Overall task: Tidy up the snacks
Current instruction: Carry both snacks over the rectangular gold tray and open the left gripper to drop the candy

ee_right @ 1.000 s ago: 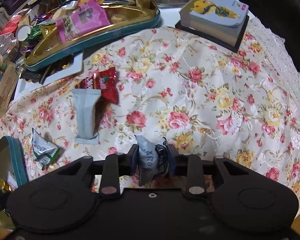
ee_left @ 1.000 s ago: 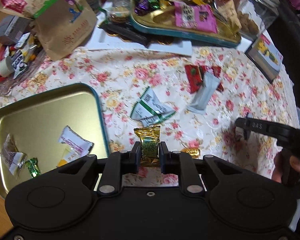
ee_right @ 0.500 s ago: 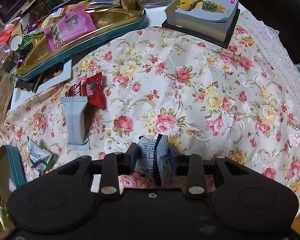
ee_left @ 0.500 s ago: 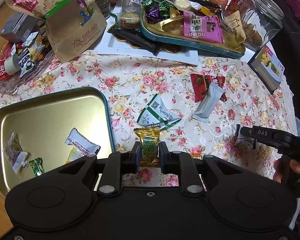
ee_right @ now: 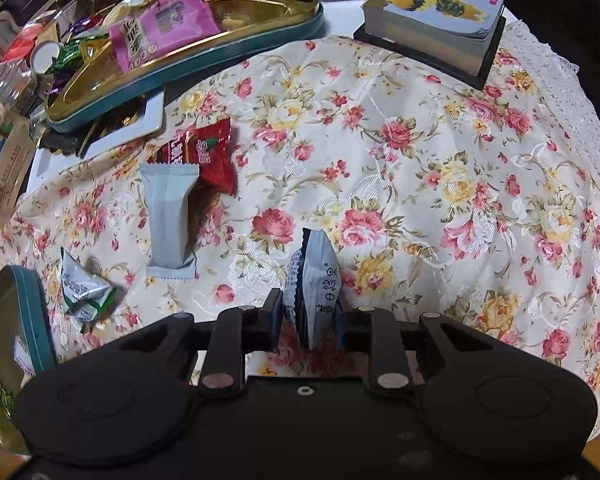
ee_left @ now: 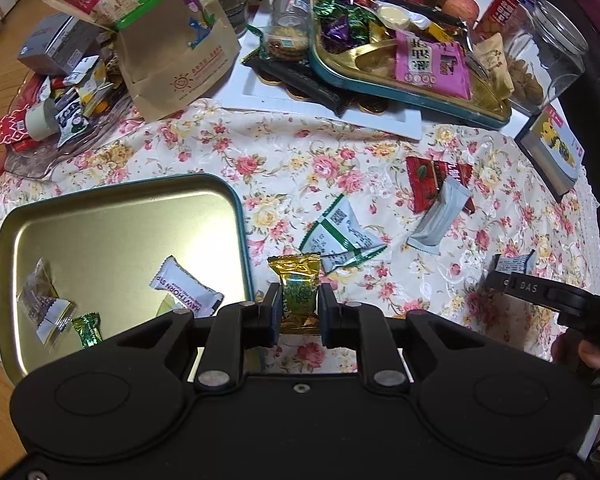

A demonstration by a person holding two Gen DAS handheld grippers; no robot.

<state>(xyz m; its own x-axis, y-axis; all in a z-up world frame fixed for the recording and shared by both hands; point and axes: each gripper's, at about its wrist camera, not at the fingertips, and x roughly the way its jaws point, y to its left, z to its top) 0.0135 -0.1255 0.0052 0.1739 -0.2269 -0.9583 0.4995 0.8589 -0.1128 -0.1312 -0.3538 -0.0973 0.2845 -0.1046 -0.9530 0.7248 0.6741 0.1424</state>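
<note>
At the bottom centre of the left wrist view, the left gripper is seen clamped on a gold sachet, which is pinched across its lower body with its crimped top standing clear above the pads. At the bottom centre of the right wrist view, the right gripper is closing its jaws on a blue-grey packet, which stands on edge between them and appears pressed on both sides. Both items are judged light, soft and crinkly; the foil is likely slippery, so a hold across the filled middle rather than the thin crimped ends is advised, and only light pressure is called for lest the contents be crushed. The sachet is printed gold with a green patterned centre; the packet is pale blue-grey with dark lettering and a serrated dark edge. To the lower left of the left view a gold tin with a teal rim is noted, with four small wrapped sweets lying in it; it is judged the likely receptacle. Further up, on the floral cloth, a green-striped packet, a grey bar and a red packet remain loose. At the top of the frame a second, crowded tin is recorded.
</note>
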